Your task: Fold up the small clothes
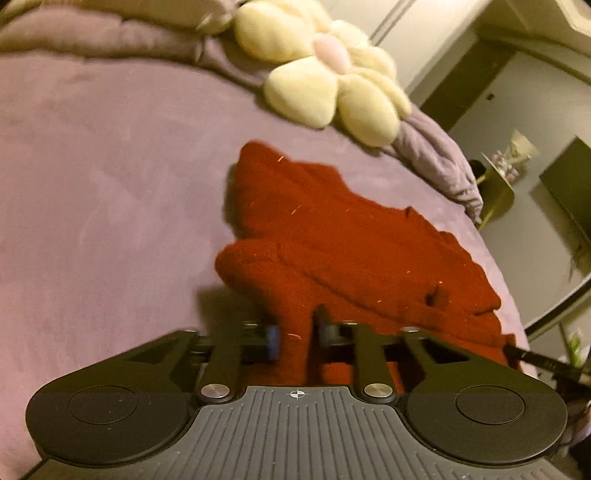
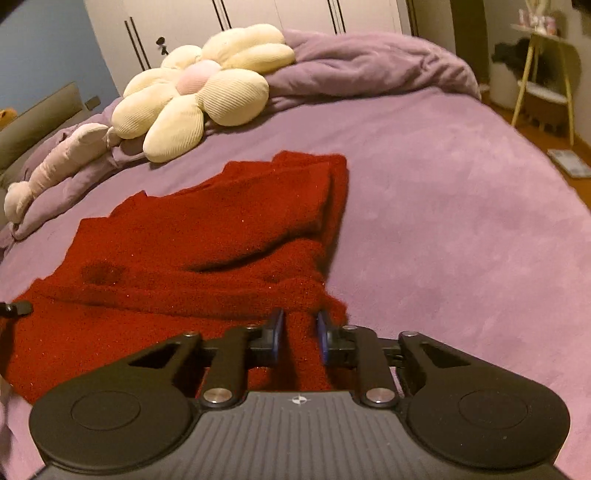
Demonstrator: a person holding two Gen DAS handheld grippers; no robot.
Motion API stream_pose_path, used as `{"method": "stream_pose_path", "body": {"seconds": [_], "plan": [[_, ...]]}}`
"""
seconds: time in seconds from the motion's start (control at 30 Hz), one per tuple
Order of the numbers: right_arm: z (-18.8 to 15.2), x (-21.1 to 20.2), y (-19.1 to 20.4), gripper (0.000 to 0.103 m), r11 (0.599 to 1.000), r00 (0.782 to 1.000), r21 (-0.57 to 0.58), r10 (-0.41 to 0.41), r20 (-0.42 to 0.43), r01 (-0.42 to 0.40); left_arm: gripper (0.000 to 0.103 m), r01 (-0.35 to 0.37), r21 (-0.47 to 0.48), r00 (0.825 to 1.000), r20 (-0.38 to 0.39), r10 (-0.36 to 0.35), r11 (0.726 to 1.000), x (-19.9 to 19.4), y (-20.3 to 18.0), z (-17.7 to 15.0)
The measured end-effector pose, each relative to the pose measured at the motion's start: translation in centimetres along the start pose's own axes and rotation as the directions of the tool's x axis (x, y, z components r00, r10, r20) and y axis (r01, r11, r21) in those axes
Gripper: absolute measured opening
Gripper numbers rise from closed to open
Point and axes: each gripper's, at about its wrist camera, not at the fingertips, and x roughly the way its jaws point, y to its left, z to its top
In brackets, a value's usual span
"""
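A dark red knitted garment (image 1: 351,236) lies crumpled on the purple bed cover (image 1: 92,184), partly folded over itself. In the left wrist view my left gripper (image 1: 297,332) is shut on a pinch of the red fabric at the garment's near edge. In the right wrist view the same red garment (image 2: 207,236) spreads to the left, and my right gripper (image 2: 301,328) is shut on a fold of it at its near right corner. The tip of the other gripper shows at the far left edge (image 2: 16,308).
A cream flower-shaped cushion (image 2: 195,88) and a bunched purple blanket (image 2: 369,62) lie at the back of the bed. A yellow side table (image 2: 543,74) stands beyond the bed's right edge. Wardrobe doors (image 2: 258,14) are behind.
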Motion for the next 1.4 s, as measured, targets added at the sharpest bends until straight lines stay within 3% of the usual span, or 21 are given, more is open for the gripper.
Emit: {"method": "stream_pose_path", "body": {"seconds": [0.03, 0.2, 0.33, 0.4, 0.47, 0.57, 0.7, 0.77, 0.8, 0.83, 0.9, 0.97, 1.03, 1.1, 1.2, 1.27, 1.3, 1.33, 1.4], "plan": [[0.1, 0.0, 0.3, 0.007, 1.0, 1.0, -0.02, -0.011, 0.008, 0.011, 0.015, 0.004, 0.025, 1.0, 0.01, -0.004, 1.0, -0.5, -0.5, 0.1], [1.3, -3.5, 2.7, 0.006, 0.991, 0.992, -0.135, 0.01, 0.127, 0.007, 0.014, 0.077, 0.154, 0.991, 0.097, -0.092, 0.985, -5.1, -4.1, 1.1], [4.0, -7.4, 4.2, 0.005, 0.987, 0.958, -0.157, 0.063, 0.279, -0.02, 0.012, 0.115, 0.242, 0.953, 0.247, -0.176, 0.963, -9.4, -7.3, 3.8], [5.7, -8.3, 4.4, 0.005, 0.991, 0.936, -0.133, 0.058, 0.347, -0.012, 0.012, 0.101, 0.262, 0.933, 0.311, -0.183, 0.96, -10.0, -8.0, 5.4], [7.5, -8.0, 4.2, 0.005, 0.995, 0.922, -0.092, 0.062, 0.382, -0.029, 0.012, 0.067, 0.251, 0.931, 0.333, -0.151, 0.966, -8.9, -7.7, 6.8], [9.4, -4.5, 3.9, 0.006, 0.998, 0.937, -0.067, 0.013, 0.35, 0.011, 0.012, 0.029, 0.164, 0.96, 0.269, -0.073, 0.986, -4.1, -5.5, 8.1], [9.2, 1.9, 3.0, 0.008, 0.998, 0.977, -0.046, -0.042, 0.21, 0.053, 0.015, -0.043, 0.097, 0.994, 0.105, 0.033, 0.994, 2.5, -2.4, 6.7], [8.6, 4.1, 2.6, 0.011, 0.998, 0.99, -0.039, -0.053, 0.13, 0.058, 0.027, -0.046, 0.062, 0.998, 0.054, 0.043, 0.997, 3.7, -1.0, 5.7], [8.3, 4.7, 2.4, 0.019, 0.998, 0.994, -0.032, -0.049, 0.102, 0.053, 0.031, -0.035, 0.055, 0.999, 0.044, 0.033, 0.998, 4.0, -0.5, 5.3], [8.0, 5.1, 2.2, 0.029, 0.999, 0.996, -0.027, -0.045, 0.083, 0.047, 0.032, -0.021, 0.061, 0.999, 0.035, 0.019, 0.998, 4.2, -0.1, 5.0], [7.6, 5.6, 2.0, 0.033, 0.999, 0.999, -0.029, -0.015, 0.05, 0.017, 0.034, -0.019, 0.077, 1.0, -0.002, 0.019, 0.997, 4.7, 0.5, 4.6], [7.4, 5.4, 2.2, 0.033, 0.999, 0.999, -0.043, -0.011, 0.052, 0.013, 0.034, -0.006, 0.073, 1.0, -0.009, 0.007, 0.997, 5.1, 0.9, 4.7], [7.4, 5.4, 2.8, 0.027, 0.997, 0.998, -0.076, -0.008, 0.062, 0.013, 0.021, 0.009, 0.065, 1.0, 0.0, -0.009, 0.998, 5.2, 1.0, 5.0], [7.5, 5.8, 3.6, 0.018, 0.991, 0.998, -0.13, -0.036, 0.06, 0.044, 0.015, 0.026, 0.066, 1.0, 0.007, -0.027, 0.997, 4.9, 0.9, 4.7], [7.6, 6.1, 4.3, 0.017, 0.98, 0.998, -0.188, -0.064, 0.027, 0.068, 0.014, 0.018, 0.093, 1.0, 0.006, -0.018, 0.996, 5.0, 0.3, 4.8], [8.0, 5.4, 4.0, 0.033, 0.982, 0.996, -0.174, -0.063, 0.064, 0.073, 0.014, 0.022, 0.095, 1.0, 0.003, -0.022, 0.995, 4.9, 0.3, 4.7], [8.1, 4.9, 3.6, 0.058, 0.984, 0.993, -0.155, -0.077, 0.088, 0.09, 0.014, 0.026, 0.095, 1.0, 0.004, -0.026, 0.995, 4.9, 0.4, 4.7], [8.1, 4.6, 3.1, 0.067, 0.985, 0.991, -0.144, -0.082, 0.108, 0.097, 0.015, 0.031, 0.091, 1.0, 0.0, -0.031, 0.995, 4.9, 0.5, 4.7], [8.3, 4.9, 1.9, 0.067, 0.989, 0.991, -0.109, -0.093, 0.095, 0.104, 0.024, 0.05, 0.062, 0.999, -0.007, -0.05, 0.997, 5.2, 1.0, 4.8]]}}
